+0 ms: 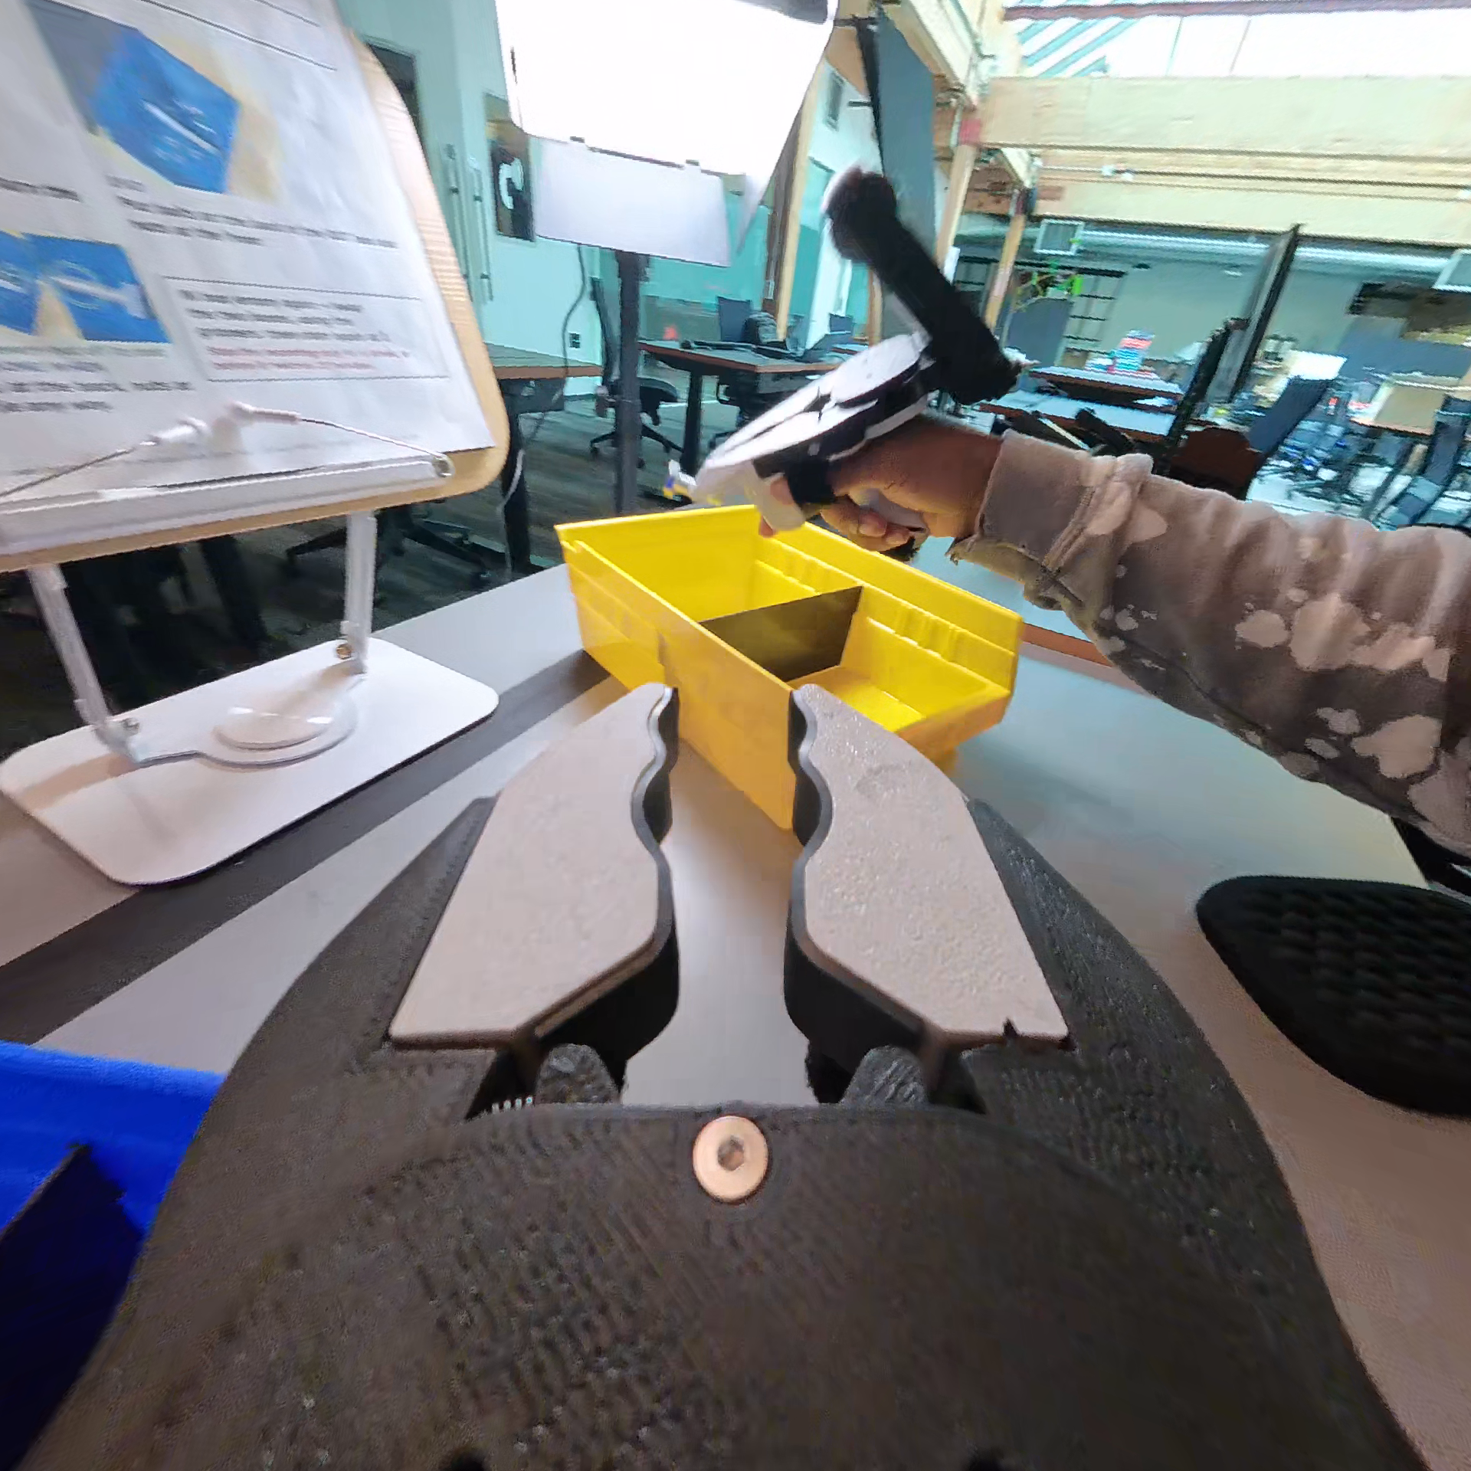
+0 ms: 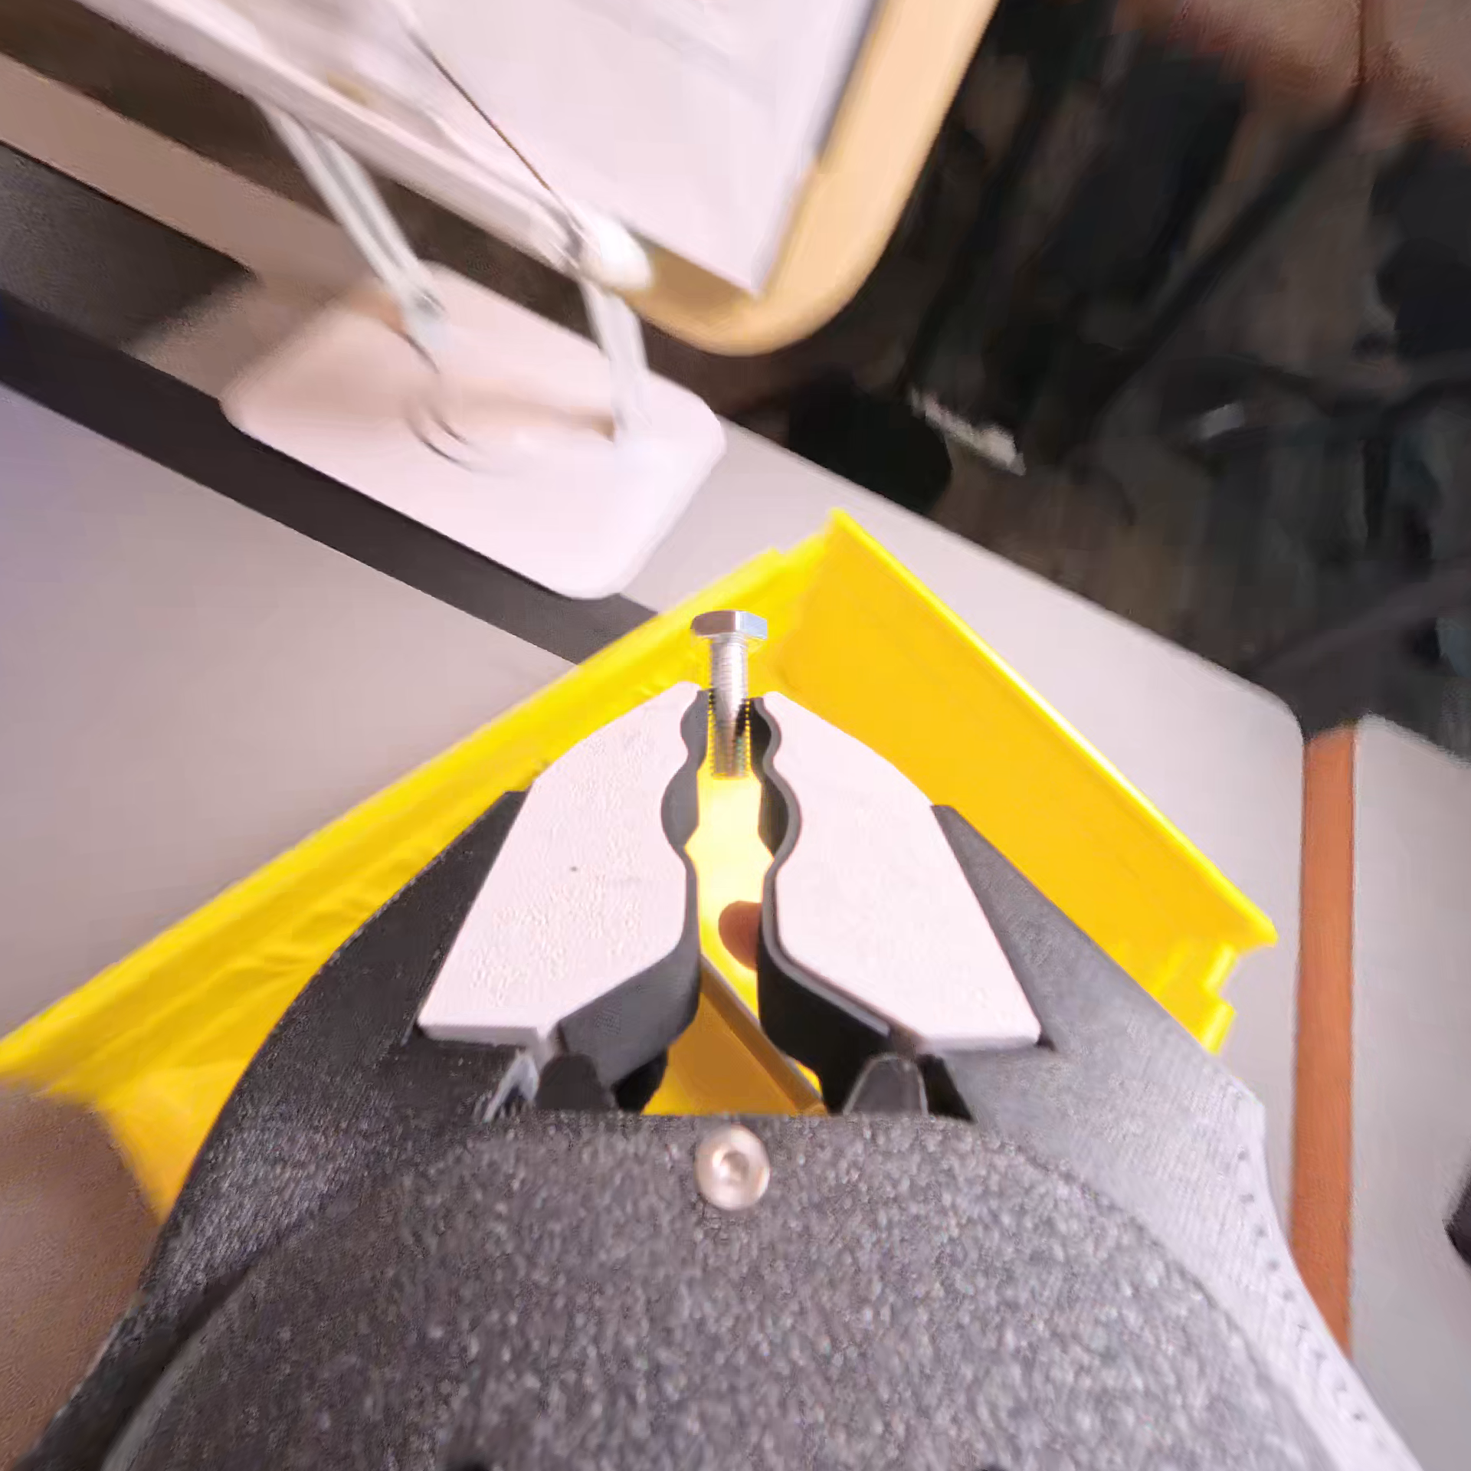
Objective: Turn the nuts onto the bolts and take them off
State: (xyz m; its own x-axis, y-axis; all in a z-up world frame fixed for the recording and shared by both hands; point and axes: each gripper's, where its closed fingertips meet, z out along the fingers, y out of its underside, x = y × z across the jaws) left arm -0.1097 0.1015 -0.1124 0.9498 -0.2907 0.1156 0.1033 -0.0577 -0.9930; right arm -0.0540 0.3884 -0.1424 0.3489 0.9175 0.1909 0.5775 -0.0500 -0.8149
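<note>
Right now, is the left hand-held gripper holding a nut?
No, the left hand-held gripper is open, with only the table between its fingers.

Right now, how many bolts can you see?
1: a bolt gripped by its threaded end in the right claw, head outward, above the yellow bin. More may lie hidden inside.

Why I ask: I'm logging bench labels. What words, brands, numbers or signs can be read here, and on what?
Printed sheet on the white stand: several lines of text, all too blurred to read.
Pale mark on a dark object beyond the table: too blurred to read.
Yellow bin and bolt: no writing visible.
</note>
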